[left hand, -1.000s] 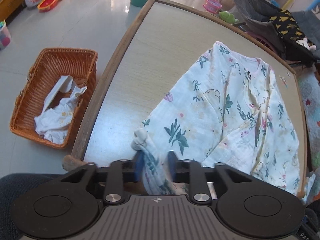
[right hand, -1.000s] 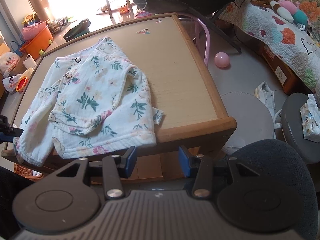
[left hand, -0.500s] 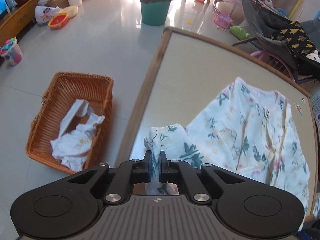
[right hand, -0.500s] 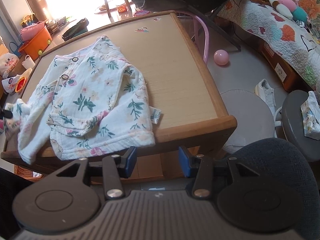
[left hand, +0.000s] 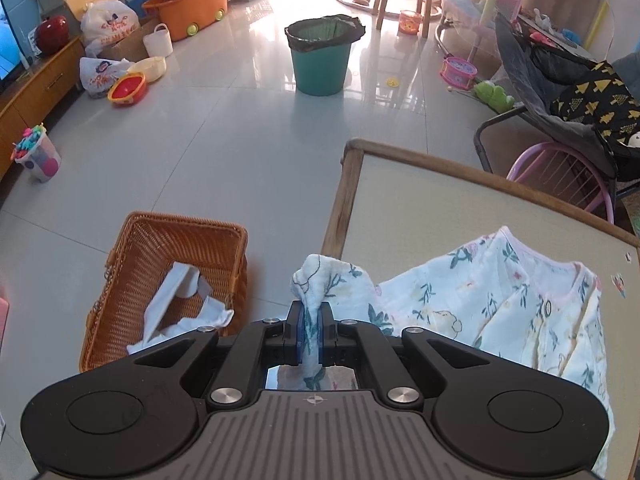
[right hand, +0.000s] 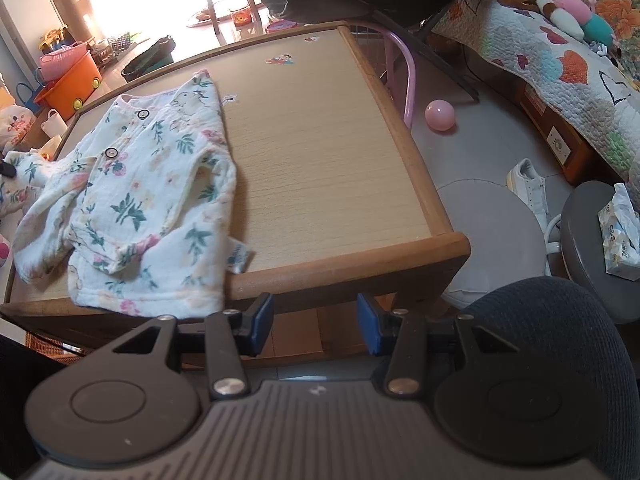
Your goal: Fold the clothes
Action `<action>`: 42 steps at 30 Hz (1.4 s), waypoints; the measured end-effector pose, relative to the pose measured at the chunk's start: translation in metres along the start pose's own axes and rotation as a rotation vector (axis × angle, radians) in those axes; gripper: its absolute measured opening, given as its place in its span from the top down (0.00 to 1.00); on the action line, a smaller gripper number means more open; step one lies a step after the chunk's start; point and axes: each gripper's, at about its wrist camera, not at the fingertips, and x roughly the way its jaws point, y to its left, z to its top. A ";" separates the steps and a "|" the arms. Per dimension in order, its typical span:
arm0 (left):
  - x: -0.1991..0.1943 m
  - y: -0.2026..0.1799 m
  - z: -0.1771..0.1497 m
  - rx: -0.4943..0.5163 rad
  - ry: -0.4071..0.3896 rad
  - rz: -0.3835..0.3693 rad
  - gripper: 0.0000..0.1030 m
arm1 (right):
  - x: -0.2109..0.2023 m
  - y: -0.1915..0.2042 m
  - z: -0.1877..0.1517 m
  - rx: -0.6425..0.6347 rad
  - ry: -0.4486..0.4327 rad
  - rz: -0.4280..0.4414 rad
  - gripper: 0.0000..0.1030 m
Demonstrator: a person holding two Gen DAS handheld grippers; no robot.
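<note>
A white floral baby shirt (right hand: pixel 152 200) lies on the wooden table (right hand: pixel 320 168), its near hem hanging over the front edge. My left gripper (left hand: pixel 310 334) is shut on the cuff of the shirt's sleeve (left hand: pixel 320 280), which is lifted above the table's left edge. That raised sleeve (right hand: pixel 24 168) shows at the far left of the right wrist view. The shirt's body (left hand: pixel 500 312) spreads to the right of the left gripper. My right gripper (right hand: pixel 316 326) stands open with nothing between its blue pads, hovering in front of and below the table's near edge.
A wicker basket (left hand: pixel 160 280) with white clothes stands on the floor left of the table. A green bin (left hand: pixel 322 56), toys and tubs lie beyond. Right of the table are a pink ball (right hand: pixel 440 115), a grey stool (right hand: pixel 492 236), a bed (right hand: pixel 560 60) and a dark chair back (right hand: pixel 560 340).
The left gripper closed on the sleeve cuff and lifted it up and away from the near edge, pulling the sleeve out to the shirt's left. The right gripper stayed still.
</note>
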 end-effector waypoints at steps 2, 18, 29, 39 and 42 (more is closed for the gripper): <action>0.005 0.000 0.007 0.001 0.005 0.008 0.94 | 0.000 0.000 0.000 -0.002 0.000 -0.002 0.56; 0.055 0.043 -0.018 -0.112 0.053 -0.029 0.84 | 0.005 0.009 0.002 -0.065 0.022 -0.042 0.56; 0.020 0.084 -0.068 -0.243 0.034 -0.199 0.49 | -0.009 0.036 0.044 -0.177 -0.073 0.049 0.59; -0.015 0.074 -0.152 -0.195 0.091 -0.433 0.49 | 0.015 0.085 0.127 -0.249 -0.059 0.124 0.61; -0.021 0.067 -0.173 -0.148 0.096 -0.468 0.49 | 0.029 0.101 0.140 -0.275 -0.028 0.123 0.61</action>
